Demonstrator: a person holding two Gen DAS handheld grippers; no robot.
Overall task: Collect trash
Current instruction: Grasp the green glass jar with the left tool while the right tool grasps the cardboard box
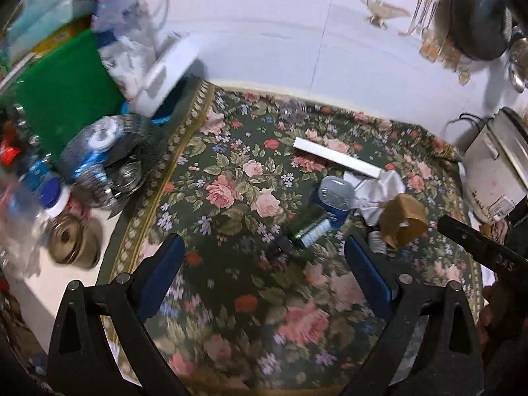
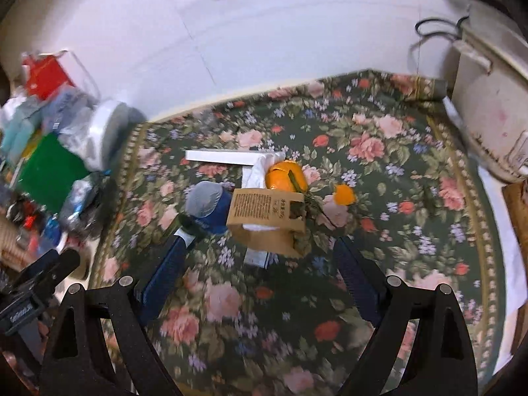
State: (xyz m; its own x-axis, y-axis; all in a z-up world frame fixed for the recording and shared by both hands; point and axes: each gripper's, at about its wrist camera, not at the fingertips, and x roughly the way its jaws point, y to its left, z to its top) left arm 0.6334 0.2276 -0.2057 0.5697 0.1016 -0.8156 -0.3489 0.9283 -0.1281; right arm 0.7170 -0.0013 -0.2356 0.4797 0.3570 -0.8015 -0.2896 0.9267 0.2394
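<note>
Trash lies on a floral tablecloth [image 1: 231, 178]. A brown cardboard box [image 2: 267, 217] lies just ahead of my open right gripper [image 2: 260, 257]; it also shows in the left wrist view [image 1: 402, 224]. Beside it are a blue can [image 2: 208, 204], orange peel [image 2: 285, 175], a smaller peel piece [image 2: 345, 194], white crumpled paper [image 1: 382, 191] and a long white box [image 2: 221, 157]. A dark green bottle [image 1: 307, 227] lies in front of the blue can [image 1: 333, 198]. My left gripper [image 1: 264, 254] is open and empty, just short of the bottle.
A cluttered pile with a green board [image 1: 66, 105], plastic bottles and a white tub [image 1: 165, 72] stands at the left. A white rice cooker [image 2: 491, 112] stands at the right. The white wall [image 1: 297, 16] bounds the back. The other gripper [image 1: 478, 247] shows at right.
</note>
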